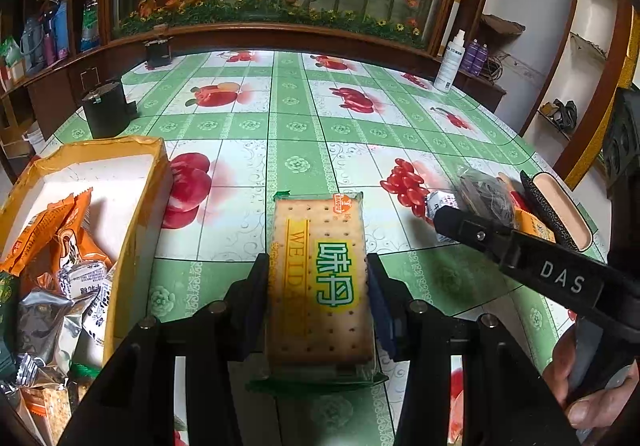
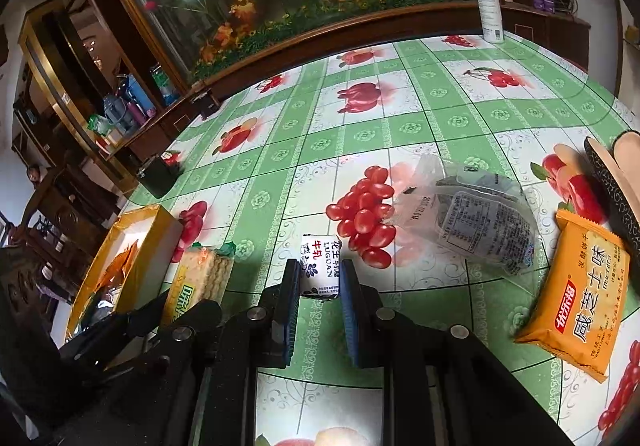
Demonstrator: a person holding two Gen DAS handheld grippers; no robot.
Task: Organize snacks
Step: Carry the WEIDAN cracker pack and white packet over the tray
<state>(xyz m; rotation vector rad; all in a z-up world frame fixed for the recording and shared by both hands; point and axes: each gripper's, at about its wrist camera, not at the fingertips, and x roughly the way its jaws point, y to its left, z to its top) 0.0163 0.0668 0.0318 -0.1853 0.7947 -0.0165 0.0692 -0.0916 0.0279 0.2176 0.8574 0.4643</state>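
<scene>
My left gripper is shut on a clear-wrapped cracker pack with green lettering, its pads pressing both long sides just over the tablecloth. The same cracker pack shows at the left of the right wrist view. My right gripper is shut on a small white nougat candy lying on the cloth. A yellow box at the left holds several wrapped snacks. Right of the candy lie a grey clear bag and an orange biscuit pack.
The table wears a green and white fruit-print cloth. A black pot stands at the far left, a white spray bottle at the far right. A dark slipper-like item lies at the right edge. A hand holds the right gripper.
</scene>
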